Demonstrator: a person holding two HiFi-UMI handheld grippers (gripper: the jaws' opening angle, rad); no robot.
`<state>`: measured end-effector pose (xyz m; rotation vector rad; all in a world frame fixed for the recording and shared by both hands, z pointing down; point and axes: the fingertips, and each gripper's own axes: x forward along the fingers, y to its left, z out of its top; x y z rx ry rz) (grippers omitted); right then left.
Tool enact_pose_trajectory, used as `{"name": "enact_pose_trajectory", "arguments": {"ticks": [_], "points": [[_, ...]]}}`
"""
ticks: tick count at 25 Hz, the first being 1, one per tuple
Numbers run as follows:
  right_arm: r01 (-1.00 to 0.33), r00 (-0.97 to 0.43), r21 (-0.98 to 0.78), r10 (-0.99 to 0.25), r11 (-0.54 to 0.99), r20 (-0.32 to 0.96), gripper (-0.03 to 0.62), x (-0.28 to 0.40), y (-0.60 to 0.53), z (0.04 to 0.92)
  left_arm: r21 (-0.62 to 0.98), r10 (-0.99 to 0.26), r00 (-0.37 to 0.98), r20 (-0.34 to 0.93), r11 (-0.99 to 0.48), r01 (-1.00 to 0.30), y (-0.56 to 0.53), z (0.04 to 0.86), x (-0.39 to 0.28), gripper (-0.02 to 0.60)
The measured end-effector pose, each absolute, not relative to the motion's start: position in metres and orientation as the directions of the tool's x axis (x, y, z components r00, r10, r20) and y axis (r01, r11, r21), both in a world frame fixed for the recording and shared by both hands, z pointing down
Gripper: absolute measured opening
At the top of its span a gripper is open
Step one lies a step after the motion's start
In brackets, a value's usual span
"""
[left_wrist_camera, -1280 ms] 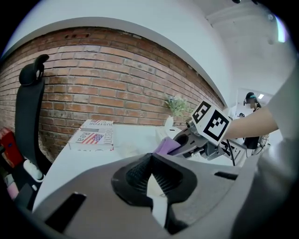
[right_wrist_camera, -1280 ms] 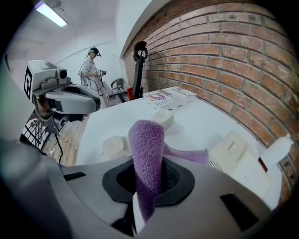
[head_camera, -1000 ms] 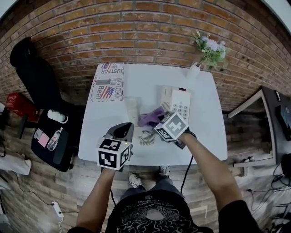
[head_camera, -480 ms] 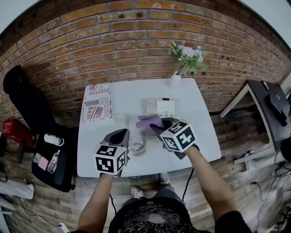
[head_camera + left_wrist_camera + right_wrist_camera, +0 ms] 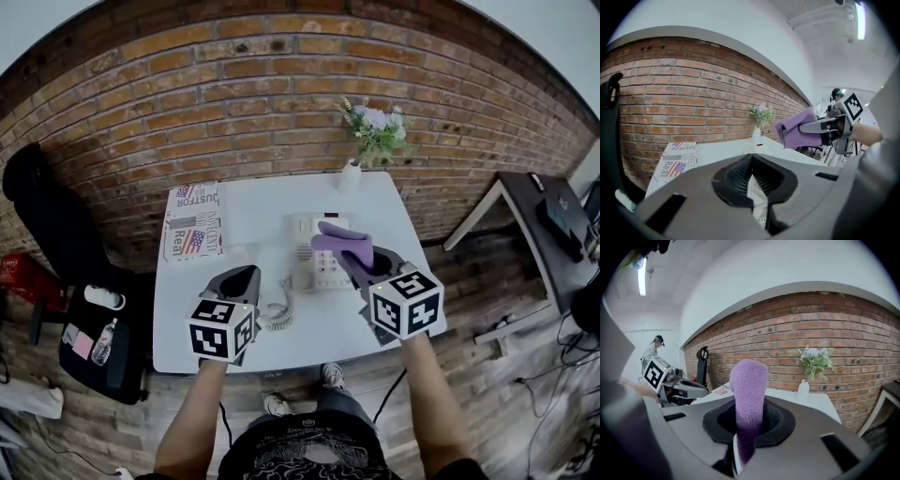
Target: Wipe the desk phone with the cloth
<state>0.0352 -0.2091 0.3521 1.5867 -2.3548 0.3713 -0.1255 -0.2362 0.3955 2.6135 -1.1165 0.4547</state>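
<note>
Head view: right gripper [image 5: 359, 262] clenched on purple cloth [image 5: 339, 242], carried in the last second from beside desk phone [image 5: 319, 270] to over its keypad, wiping apparently imminent; left gripper [image 5: 242, 279] clamped, seemingly on white handset [image 5: 753, 187]

Probably an office: white bench [image 5: 258, 208] with a desk phone [image 5: 315, 273], brick wall [image 5: 281, 94] beyond the right tool [image 5: 354, 257], black chair [image 5: 49, 214] left of the left tool [image 5: 239, 276].

Printed box [image 5: 675, 158] — "Real" legible, "DUSTFOR" along its edge, rest unreadable
</note>
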Motion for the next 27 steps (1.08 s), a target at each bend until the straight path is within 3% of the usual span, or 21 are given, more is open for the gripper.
{"name": "enact_pose_trajectory", "arguments": {"ticks": [7, 27], "points": [[-0.958, -0.284, -0.057, -0.907, 0.28, 0.31, 0.044, 0.046, -0.197, 0.35, 0.102, -0.667, 0.64, 0.383, -0.658, -0.746, -0.232, 0.392, -0.137, 0.005], [-0.953, -0.303, -0.111, -0.902, 0.283, 0.306, 0.044, 0.036, -0.2, 0.359, 0.105, -0.65, 0.642, 0.406, -0.665, -0.74, -0.23, 0.403, -0.139, 0.005]]}}
